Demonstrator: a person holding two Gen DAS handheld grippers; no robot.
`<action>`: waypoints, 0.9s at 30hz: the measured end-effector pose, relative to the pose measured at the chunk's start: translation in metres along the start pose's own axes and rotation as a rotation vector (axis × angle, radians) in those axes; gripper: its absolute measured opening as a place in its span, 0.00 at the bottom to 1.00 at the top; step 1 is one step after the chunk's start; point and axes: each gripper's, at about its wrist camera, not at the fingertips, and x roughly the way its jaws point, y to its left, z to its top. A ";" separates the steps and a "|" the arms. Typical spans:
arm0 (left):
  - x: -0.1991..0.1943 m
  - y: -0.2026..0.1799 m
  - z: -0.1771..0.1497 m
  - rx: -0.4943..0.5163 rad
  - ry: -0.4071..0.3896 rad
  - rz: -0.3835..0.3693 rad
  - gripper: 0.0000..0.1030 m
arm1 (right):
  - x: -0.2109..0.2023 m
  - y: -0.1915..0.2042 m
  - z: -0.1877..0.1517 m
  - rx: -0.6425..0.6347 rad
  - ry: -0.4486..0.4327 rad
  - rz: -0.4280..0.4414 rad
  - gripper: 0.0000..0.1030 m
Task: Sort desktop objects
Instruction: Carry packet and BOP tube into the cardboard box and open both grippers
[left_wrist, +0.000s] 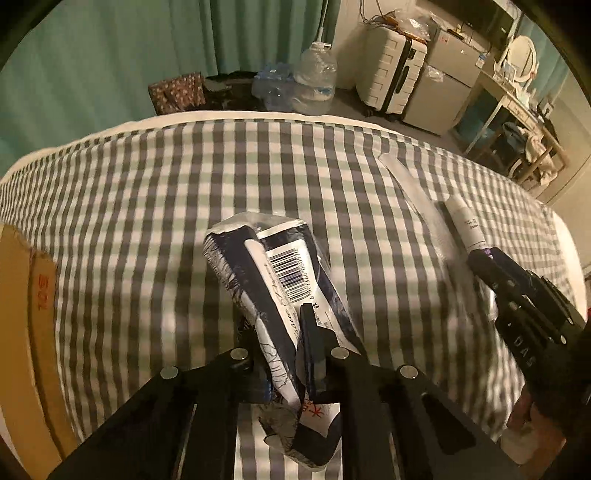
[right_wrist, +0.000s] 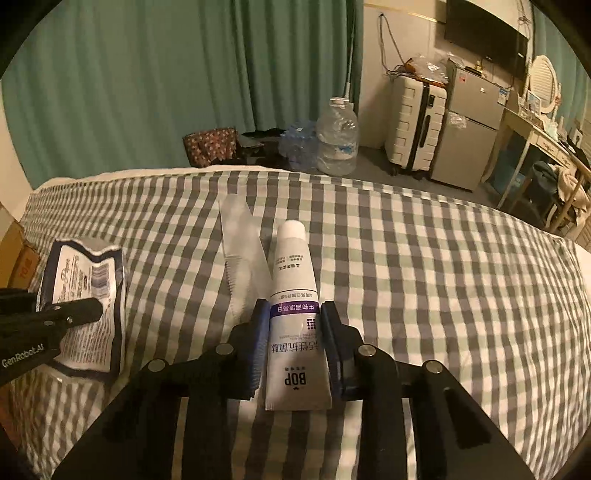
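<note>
a: where's the left gripper (left_wrist: 284, 332) right now?

b: clamped on the dark blue and white packet (left_wrist: 280, 295), the one with the barcode on its face. its fingers pinch the packet near its lower end, and the packet tilts up and away over the checked bedspread (left_wrist: 147, 206).

a: and the right gripper (right_wrist: 293, 332)?

b: closed on the white toothpaste tube (right_wrist: 291, 295). the blue pads press both sides of the tube at its purple band, cap pointing away, flat crimped end toward the camera. whether the tube is lifted or lying on the bedspread, i cannot tell.

a: anything beside the tube?

b: a clear plastic sleeve (right_wrist: 243, 251) lies just to its left on the bedspread, running almost parallel, its near end touching or slipping under the tube's side.

a: how do the two grippers stand to each other?

b: apart. in the right wrist view the left gripper comes in from the left edge, over the packet. a cardboard box (left_wrist: 22, 332) sits at the left edge of the bed.
</note>
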 end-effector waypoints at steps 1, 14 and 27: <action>-0.007 0.002 -0.006 -0.001 0.003 -0.006 0.10 | -0.007 -0.001 0.000 0.019 -0.006 0.008 0.27; -0.105 0.015 -0.033 0.017 -0.051 -0.050 0.09 | -0.111 0.019 -0.021 0.149 -0.017 0.152 0.27; -0.261 0.103 -0.029 -0.036 -0.287 0.003 0.09 | -0.229 0.170 -0.003 -0.022 -0.152 0.357 0.27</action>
